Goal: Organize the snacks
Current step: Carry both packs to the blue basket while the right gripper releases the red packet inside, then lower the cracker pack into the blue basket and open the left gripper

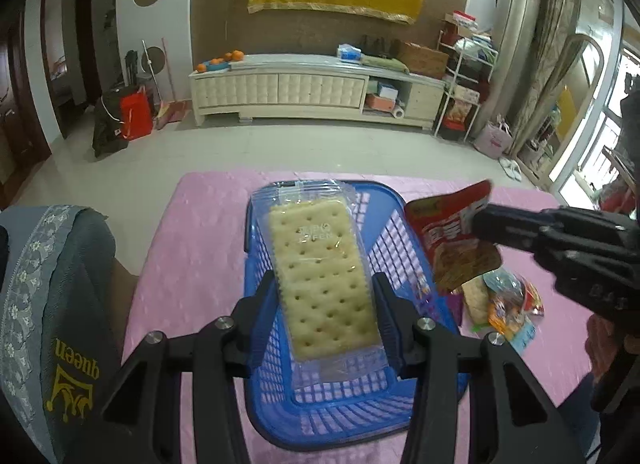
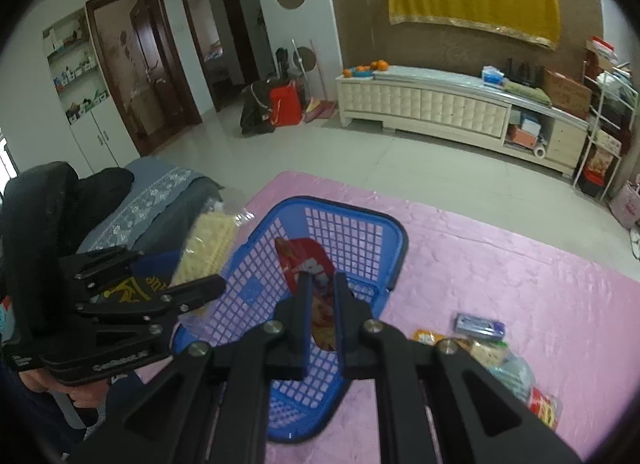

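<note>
Fingers of the left gripper were clamped on a clear-wrapped cracker pack, gripping its long sides and holding it above the blue mesh basket, which sat on the pink-covered worktop toward its left edge. The left wrist view showed the cracker face on, holes and stamped lettering plain; from the right wrist camera the same pack appeared only as a blurred pale slab left of the basket, held edge on.

Closed tight on a red snack pouch, the right gripper held it over the basket's interior in its own view. The left view showed instead the pouch hanging at the basket's right rim, its brown lower half visible.

Loose snack packets lay on the worktop just right of the basket; only the right view showed a small blue packet beyond them.
</note>
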`<state>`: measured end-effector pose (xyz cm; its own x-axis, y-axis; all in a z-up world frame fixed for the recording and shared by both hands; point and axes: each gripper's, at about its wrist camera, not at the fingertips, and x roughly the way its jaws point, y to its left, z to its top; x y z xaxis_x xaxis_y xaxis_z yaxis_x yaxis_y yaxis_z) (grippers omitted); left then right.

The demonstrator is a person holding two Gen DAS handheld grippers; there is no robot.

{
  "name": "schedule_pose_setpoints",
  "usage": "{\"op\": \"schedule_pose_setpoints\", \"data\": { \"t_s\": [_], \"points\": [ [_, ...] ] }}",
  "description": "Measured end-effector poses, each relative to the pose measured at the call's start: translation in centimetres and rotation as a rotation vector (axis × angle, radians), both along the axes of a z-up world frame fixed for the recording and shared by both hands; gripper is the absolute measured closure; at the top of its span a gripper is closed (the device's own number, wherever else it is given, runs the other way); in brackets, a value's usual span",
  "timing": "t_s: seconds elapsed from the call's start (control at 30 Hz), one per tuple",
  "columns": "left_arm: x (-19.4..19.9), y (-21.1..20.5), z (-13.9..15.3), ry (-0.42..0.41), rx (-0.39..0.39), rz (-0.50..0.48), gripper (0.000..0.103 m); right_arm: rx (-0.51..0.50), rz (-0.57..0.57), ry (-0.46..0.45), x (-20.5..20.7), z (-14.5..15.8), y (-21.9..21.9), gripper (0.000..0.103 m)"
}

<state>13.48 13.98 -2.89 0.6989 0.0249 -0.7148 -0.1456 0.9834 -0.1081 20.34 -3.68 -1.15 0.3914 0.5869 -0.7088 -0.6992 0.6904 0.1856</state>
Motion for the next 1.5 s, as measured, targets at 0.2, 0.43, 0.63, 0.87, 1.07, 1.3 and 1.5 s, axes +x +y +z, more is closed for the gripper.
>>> {"op": "schedule_pose_setpoints", "data": {
  "t_s": [0.2, 0.43, 0.63, 0.87, 1.07, 1.3, 1.5],
  "points": [
    [1.7, 1.4, -1.5, 0.035, -0.024, -0.008, 0.059, -0.015, 0.009, 0.057, 2.6, -2.3, 2.2, 0.090],
    [3.3, 2.6, -2.0, 0.079, -0.025, -0.029, 0.059, -0.092, -0.018, 0.066, 3.9, -3.6, 3.7, 0.090],
    [3.6, 2.6, -1.5, 0.092, -0.015, -0.047, 0.059, -0.141, -0.045, 0.091, 5.5, -4.8, 3.8, 0.060],
    [3.5, 3.1, -1.9, 0.099, -0.029, -0.047, 0.059, -0.068, -0.169, 0.090, 5.2, -3.9, 1.6, 0.016],
    [4.5, 2.1, -2.2, 0.113, -0.031, -0.076, 0.059, -0.065, -0.240, 0.080, 5.2, -3.6, 0.6, 0.010],
    [6.7, 0.7, -3.4, 0.147, -0.020, -0.117, 0.059, -0.120, -0.267, 0.093, 5.6, -4.7, 0.5, 0.010],
    [8.6, 0.2, -4.5, 0.174, 0.002, -0.121, 0.059, -0.168, -0.271, 0.045, 5.7, -5.1, 0.7, 0.010]
  ]
}}
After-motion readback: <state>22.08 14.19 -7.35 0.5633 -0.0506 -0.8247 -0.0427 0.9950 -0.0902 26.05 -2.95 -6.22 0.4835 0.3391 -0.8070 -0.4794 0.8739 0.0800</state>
